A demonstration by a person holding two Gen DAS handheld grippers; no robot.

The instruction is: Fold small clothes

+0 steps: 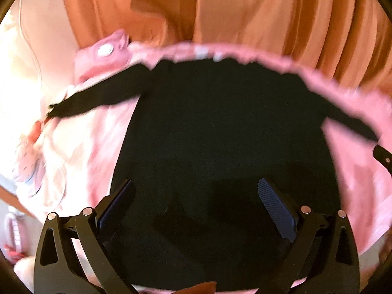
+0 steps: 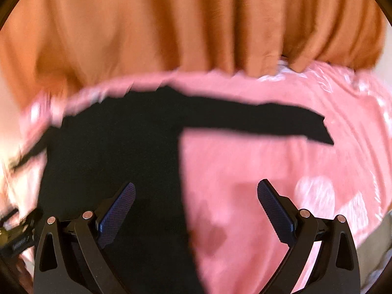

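Both sleeves of black top [image 1: 220,127] lie outspread.

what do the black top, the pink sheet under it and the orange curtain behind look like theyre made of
Black long-sleeved top: matte, light-absorbing, lies limp and flat, so probably a soft knit, perhaps cotton; blur hides the weave. Pink sheet: smooth woven-looking cloth with a slight sheen where light hits it, possibly a cotton or synthetic blend. Orange curtain: thin fabric hanging in soft vertical folds, faintly lustrous; fibre cannot be told.
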